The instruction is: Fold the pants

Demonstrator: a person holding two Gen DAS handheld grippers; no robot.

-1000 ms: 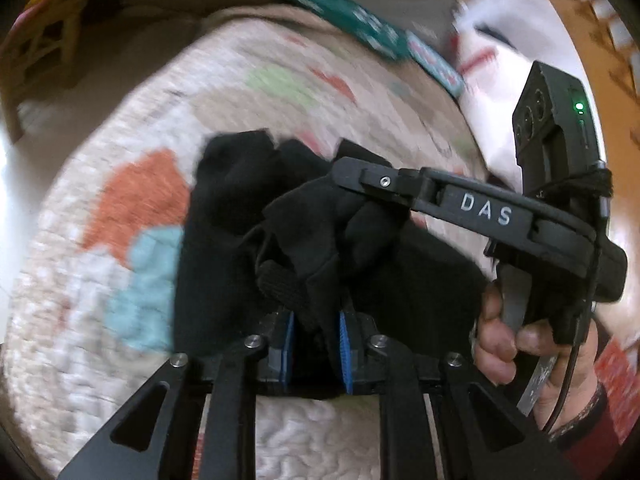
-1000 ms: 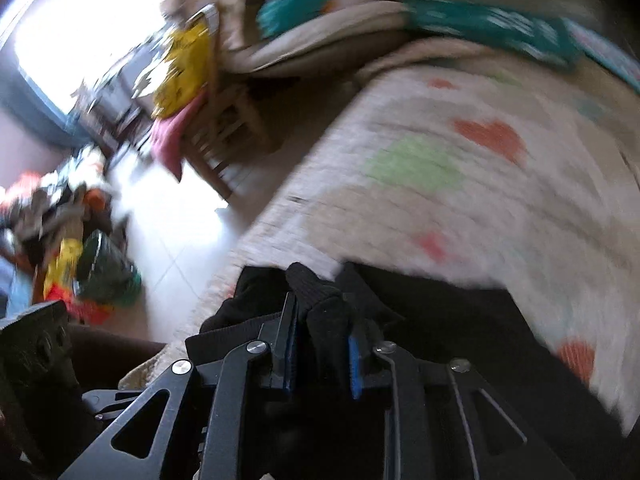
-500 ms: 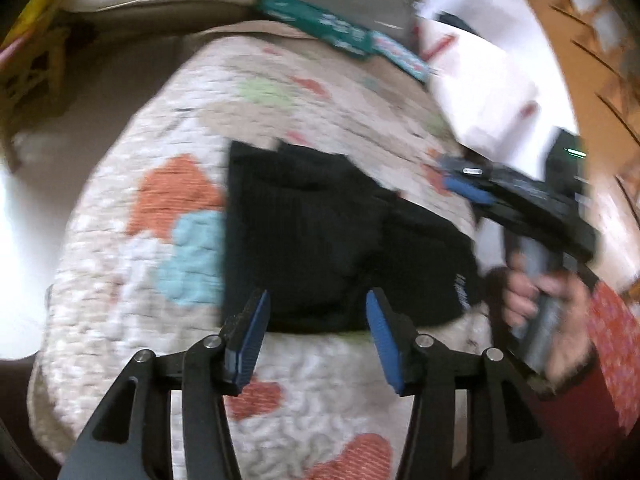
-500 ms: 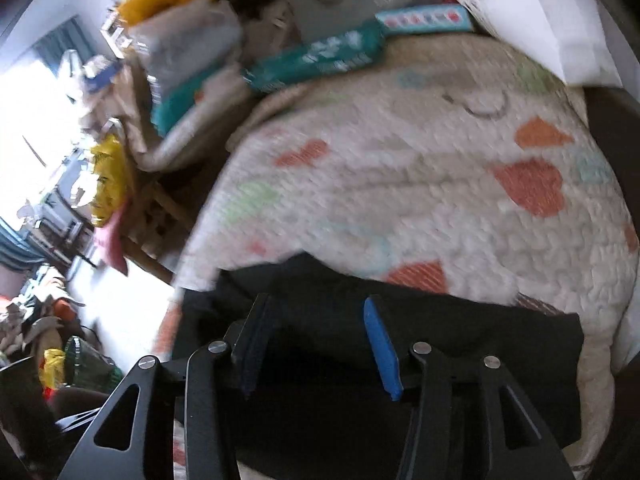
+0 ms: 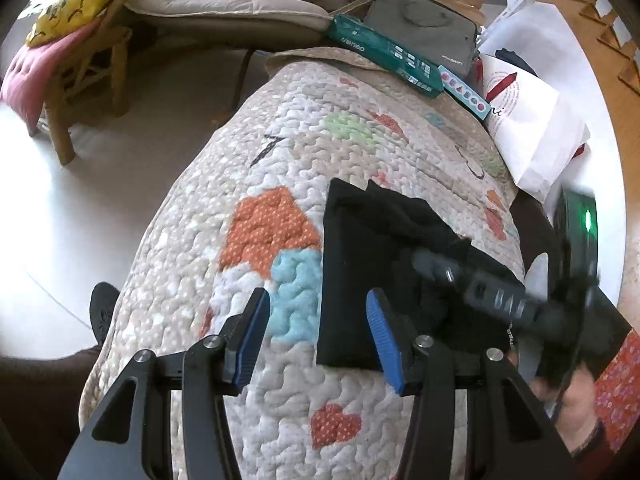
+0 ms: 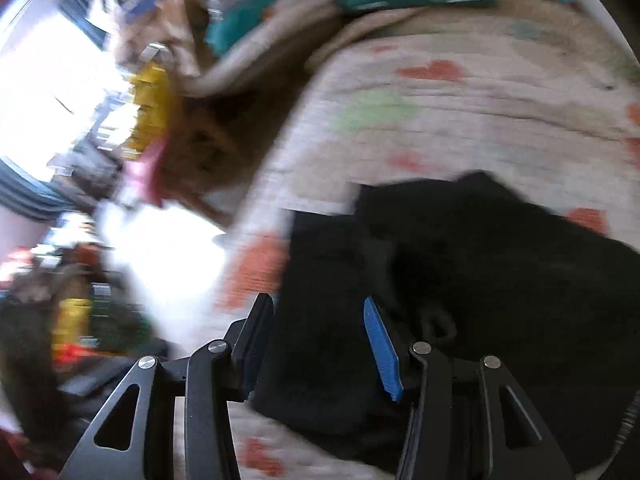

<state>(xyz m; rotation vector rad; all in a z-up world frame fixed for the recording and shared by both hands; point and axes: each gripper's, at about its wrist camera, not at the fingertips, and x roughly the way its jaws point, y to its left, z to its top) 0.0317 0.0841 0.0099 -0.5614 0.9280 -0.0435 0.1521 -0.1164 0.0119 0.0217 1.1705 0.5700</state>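
Note:
The black pants [image 5: 360, 264] lie folded into a flat dark bundle on the quilted bedspread [image 5: 280, 152]. My left gripper [image 5: 320, 340] is open and empty, just above the quilt at the bundle's near left corner. The right gripper's black body [image 5: 500, 300] shows in the left wrist view over the bundle's right part. In the blurred right wrist view my right gripper [image 6: 320, 344] is open and empty over the pants [image 6: 460, 280], which fill the lower right.
A green box [image 5: 384, 54] and a grey case [image 5: 424, 32] lie at the far end of the bed. A white paper bag [image 5: 528, 128] stands on the right. A wooden chair [image 5: 80, 72] with cushions stands on the floor at left.
Both grippers were shut on the black fabric a second ago. They have opened and let go of it, and the pants now lie flat. Both grippers have pulled back towards me.

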